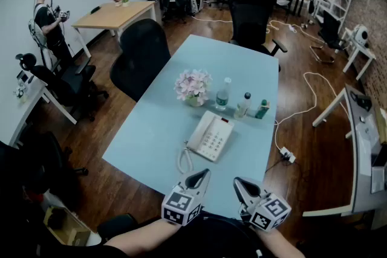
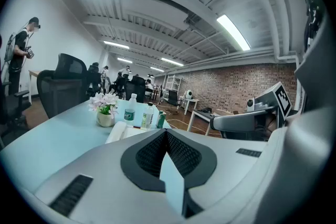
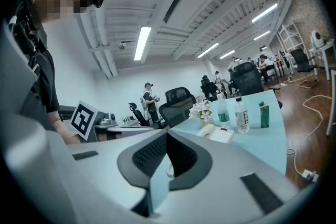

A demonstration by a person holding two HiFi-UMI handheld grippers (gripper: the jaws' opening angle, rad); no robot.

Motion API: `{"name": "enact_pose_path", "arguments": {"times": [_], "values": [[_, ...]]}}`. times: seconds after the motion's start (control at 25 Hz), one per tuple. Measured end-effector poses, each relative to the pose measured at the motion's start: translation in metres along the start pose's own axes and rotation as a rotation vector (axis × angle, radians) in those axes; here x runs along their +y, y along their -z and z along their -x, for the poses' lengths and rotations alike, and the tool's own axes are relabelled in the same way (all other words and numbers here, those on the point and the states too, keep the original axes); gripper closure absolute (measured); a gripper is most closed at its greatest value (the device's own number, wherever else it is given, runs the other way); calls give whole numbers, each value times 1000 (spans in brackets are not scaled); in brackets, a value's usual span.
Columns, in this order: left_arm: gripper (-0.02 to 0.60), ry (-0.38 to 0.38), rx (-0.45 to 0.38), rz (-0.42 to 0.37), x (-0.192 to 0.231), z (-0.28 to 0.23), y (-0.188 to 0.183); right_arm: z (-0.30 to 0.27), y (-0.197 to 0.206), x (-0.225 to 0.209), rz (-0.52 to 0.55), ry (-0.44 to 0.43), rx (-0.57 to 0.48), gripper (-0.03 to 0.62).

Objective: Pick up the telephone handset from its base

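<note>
The white telephone (image 1: 211, 137) lies on the light blue table (image 1: 157, 130), its handset (image 1: 198, 132) resting in the base on the left side, with a coiled cord (image 1: 184, 160) trailing toward me. My left gripper (image 1: 204, 173) and right gripper (image 1: 237, 182) hover side by side over the table's near edge, short of the phone, both shut and empty. In the left gripper view the phone (image 2: 124, 131) shows beyond the closed jaws (image 2: 167, 131). The right gripper view has the phone (image 3: 218, 134) past its closed jaws (image 3: 167, 134).
Behind the phone stand a flower pot (image 1: 193, 89), two clear bottles (image 1: 223, 95) (image 1: 243, 105) and a small green bottle (image 1: 262, 109). Black office chairs (image 1: 140, 57) ring the table. A person (image 1: 49, 24) stands at far left; others sit at the back.
</note>
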State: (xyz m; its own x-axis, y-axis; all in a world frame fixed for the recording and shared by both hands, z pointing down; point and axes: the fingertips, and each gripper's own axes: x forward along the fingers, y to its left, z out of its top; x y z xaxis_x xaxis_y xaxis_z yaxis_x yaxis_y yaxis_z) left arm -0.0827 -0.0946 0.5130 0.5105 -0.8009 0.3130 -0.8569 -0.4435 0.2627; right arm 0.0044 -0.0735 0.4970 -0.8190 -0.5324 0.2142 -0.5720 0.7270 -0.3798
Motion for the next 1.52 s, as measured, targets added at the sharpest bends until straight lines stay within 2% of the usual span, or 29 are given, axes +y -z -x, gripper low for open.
{"name": "enact_pose_path", "arguments": {"times": [0.28,0.64,0.88,1.12,1.16,1.24,1.28,1.44,1.52], "values": [[581,45,83,-131,65,-29,-2,-47,1,-10,-46,80,-39,579],[581,-2,123,-144,128,-77,-13,-51,1,-26,-54,182,-36,579],[581,-72,162,-160,163,-118,-25,-56,-2,-39,-48,185,-19,579],[581,-117,258,-156,189,-165,-11,-69,-7,-52,-63,163,-12,579],[574,-124,261,-160,193,-175,-10,-70,-6,-54,-67,160,-7,580],[457,-139,255,-182,201,-198,-9,-71,-3,-58,-76,157,7,580],[441,-148,261,-190,206,-209,-7,-72,-2,-60,-80,154,15,579],[333,-169,380,-144,218,-239,18,-75,0,-71,-97,155,30,579],[316,-166,417,-118,219,-249,30,-76,0,-77,-107,157,31,580]]}}
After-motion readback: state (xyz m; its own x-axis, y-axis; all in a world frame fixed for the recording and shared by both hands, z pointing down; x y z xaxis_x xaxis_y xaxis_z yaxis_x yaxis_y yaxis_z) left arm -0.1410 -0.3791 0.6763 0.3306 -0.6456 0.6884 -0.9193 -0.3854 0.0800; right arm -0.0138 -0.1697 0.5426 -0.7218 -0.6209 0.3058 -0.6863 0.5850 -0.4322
